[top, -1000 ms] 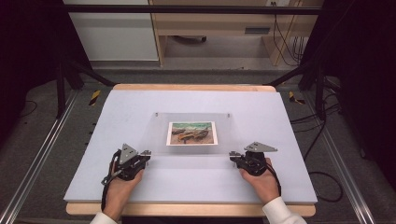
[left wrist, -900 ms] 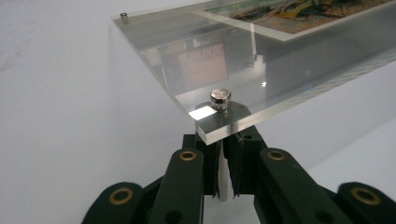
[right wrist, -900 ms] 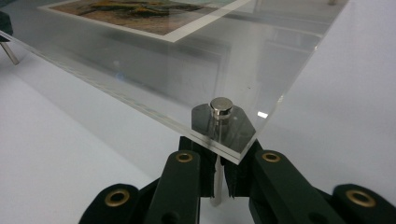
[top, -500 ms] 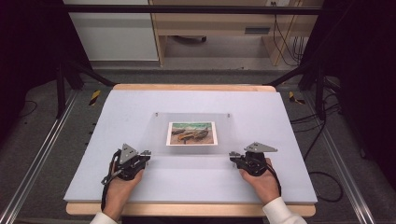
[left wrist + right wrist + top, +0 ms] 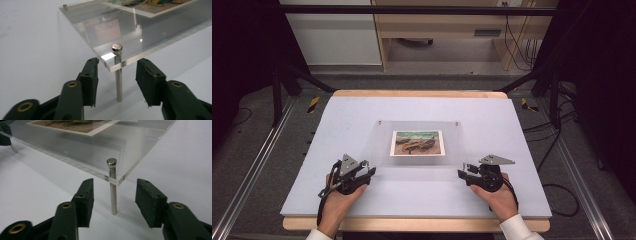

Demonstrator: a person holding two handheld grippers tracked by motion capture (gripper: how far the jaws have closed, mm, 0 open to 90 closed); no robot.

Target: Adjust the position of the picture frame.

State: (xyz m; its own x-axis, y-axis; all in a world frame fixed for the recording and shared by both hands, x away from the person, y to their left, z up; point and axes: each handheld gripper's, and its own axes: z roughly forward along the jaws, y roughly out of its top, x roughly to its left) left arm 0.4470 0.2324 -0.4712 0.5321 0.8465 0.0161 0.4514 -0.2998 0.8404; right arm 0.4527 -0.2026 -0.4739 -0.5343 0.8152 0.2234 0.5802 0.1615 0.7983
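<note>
Two hand-held black two-jaw grippers, left gripper lower left of the high view, right gripper lower right. Grey three-cornered plate atop each. Black cable trailing from each. Flat dark ribbed pads, brass-coloured pivot rivets, small screws. White cuffs at bottom edge.

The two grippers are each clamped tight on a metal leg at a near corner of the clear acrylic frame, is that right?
Not clamped. In the left gripper view the left gripper stands open around its metal leg, pads clear; the right gripper likewise. Both jaws have just been opening. The acrylic frame is as you say.
</note>
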